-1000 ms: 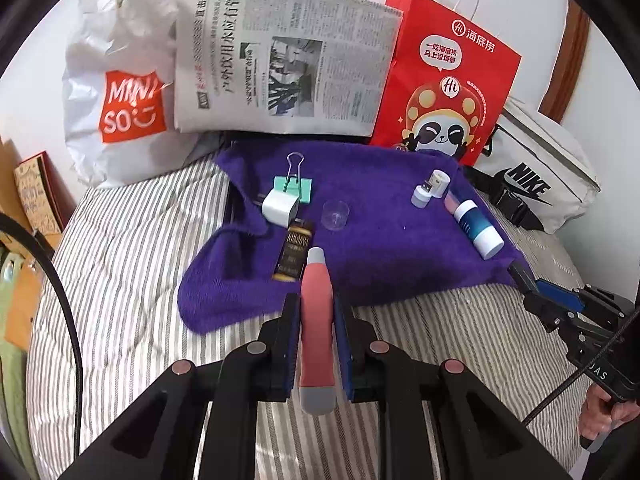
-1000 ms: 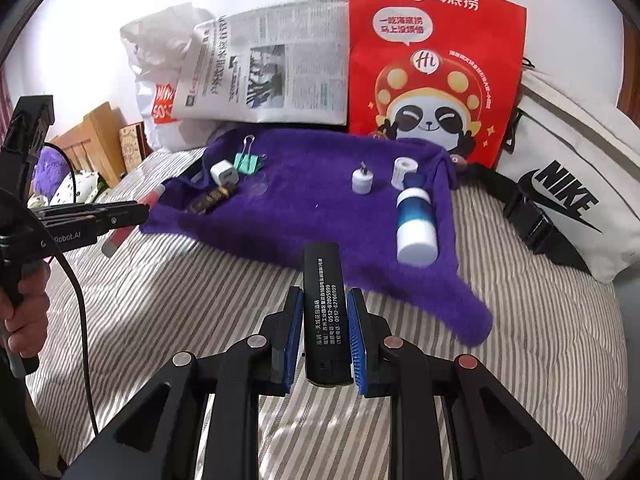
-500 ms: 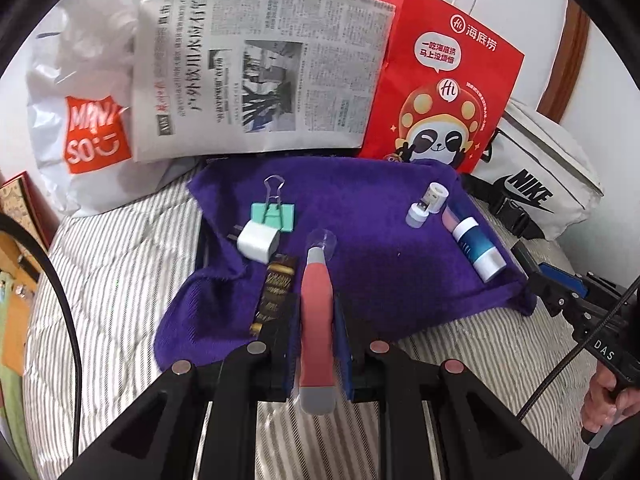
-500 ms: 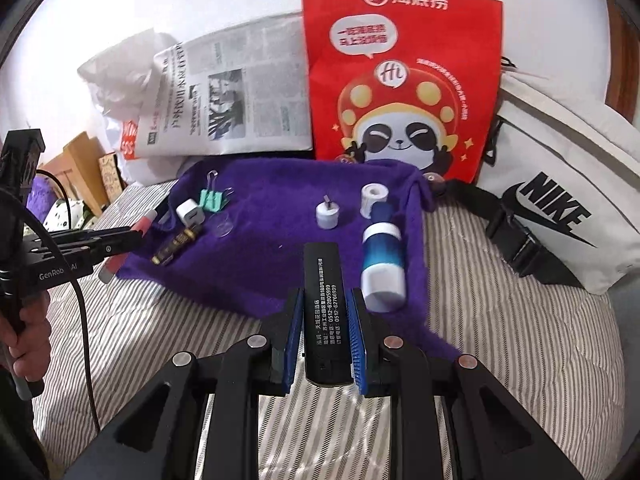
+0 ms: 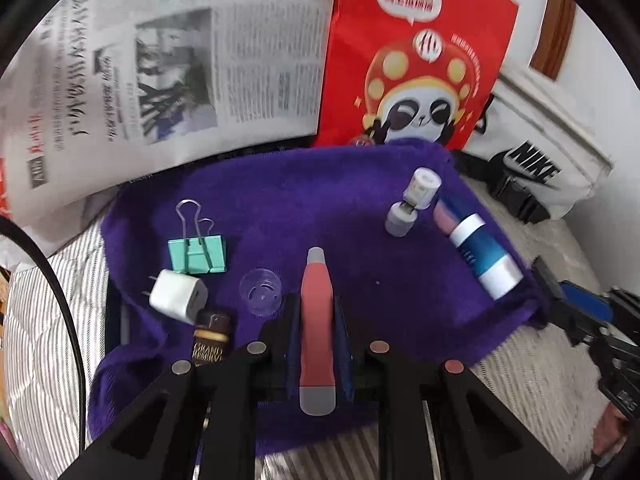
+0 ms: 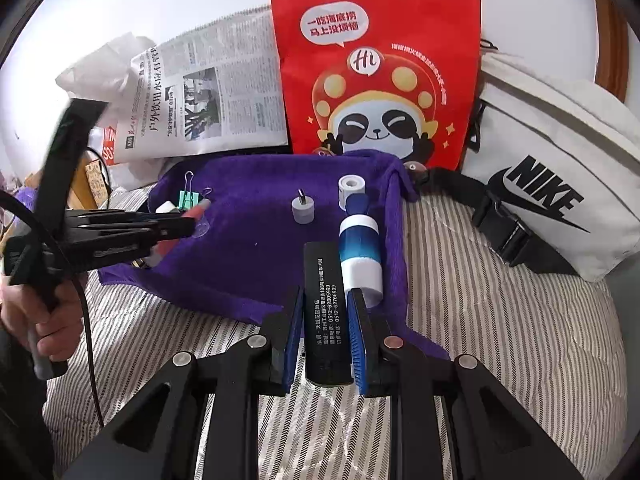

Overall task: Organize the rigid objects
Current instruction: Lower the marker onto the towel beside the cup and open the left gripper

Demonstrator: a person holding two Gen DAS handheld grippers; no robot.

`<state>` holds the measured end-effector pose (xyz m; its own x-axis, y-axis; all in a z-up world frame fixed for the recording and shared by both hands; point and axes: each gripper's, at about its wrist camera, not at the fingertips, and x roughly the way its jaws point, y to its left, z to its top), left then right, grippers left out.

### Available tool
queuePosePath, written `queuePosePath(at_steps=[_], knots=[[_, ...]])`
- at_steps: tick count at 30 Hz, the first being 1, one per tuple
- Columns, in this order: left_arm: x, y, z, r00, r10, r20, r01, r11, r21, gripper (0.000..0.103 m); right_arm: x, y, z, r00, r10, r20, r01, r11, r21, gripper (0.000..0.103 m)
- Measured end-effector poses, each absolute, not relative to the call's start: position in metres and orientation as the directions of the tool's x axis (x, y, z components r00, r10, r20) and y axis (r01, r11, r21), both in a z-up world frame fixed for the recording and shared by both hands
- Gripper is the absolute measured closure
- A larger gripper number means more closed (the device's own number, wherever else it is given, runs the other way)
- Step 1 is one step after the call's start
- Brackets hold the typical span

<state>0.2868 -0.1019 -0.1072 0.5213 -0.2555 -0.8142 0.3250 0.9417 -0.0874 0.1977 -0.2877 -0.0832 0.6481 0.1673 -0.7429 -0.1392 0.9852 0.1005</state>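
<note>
My left gripper is shut on a red pen-like stick with grey ends, held over the purple towel. My right gripper is shut on a black flat box with white print, at the towel's near right edge beside a blue and white bottle. On the towel lie a green binder clip, a white charger plug, a clear cap, a dark bar, two small white cylinders and the bottle.
A newspaper, a red panda paper bag and a white Nike bag stand behind the towel. The striped bed cover lies around it. The left gripper shows in the right wrist view, held by a hand.
Both grippers have moved forward toward the towel. The left one with the red stick is now over the towel; the right one with the black box has reached its near edge.
</note>
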Motion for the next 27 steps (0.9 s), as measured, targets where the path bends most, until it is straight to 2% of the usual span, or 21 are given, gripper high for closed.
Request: queuePosePath(at_steps=[8,18,22,27], knots=[[0.29,-0.094,-0.13,0.479,-0.231,-0.847,0.321,0.944,-0.076,0.086,0.207,-0.278,-0.091,0.635,0.168,-0.754,-0.156,0.984,0.088,0.081],[0.281,-0.085,-0.129,0.488,-0.24,-0.839,0.318,0.944,-0.085,0.086,0.231,-0.264,-0.1,0.618,0.187,-0.763,-0.169,0.98,0.102,0.081],[0.274,-0.082,-0.129,0.484,-0.239,-0.842,0.316,0.945,-0.086,0.073,0.24,-0.259,-0.104,0.612,0.185,-0.769,-0.178,0.98,0.094,0.081],[0.263,-0.069,-0.12,0.502,-0.225,-0.835,0.29,0.953,-0.082,0.069,0.25,-0.255,-0.112,0.6,0.174,-0.781,-0.179,0.981,0.08,0.081]])
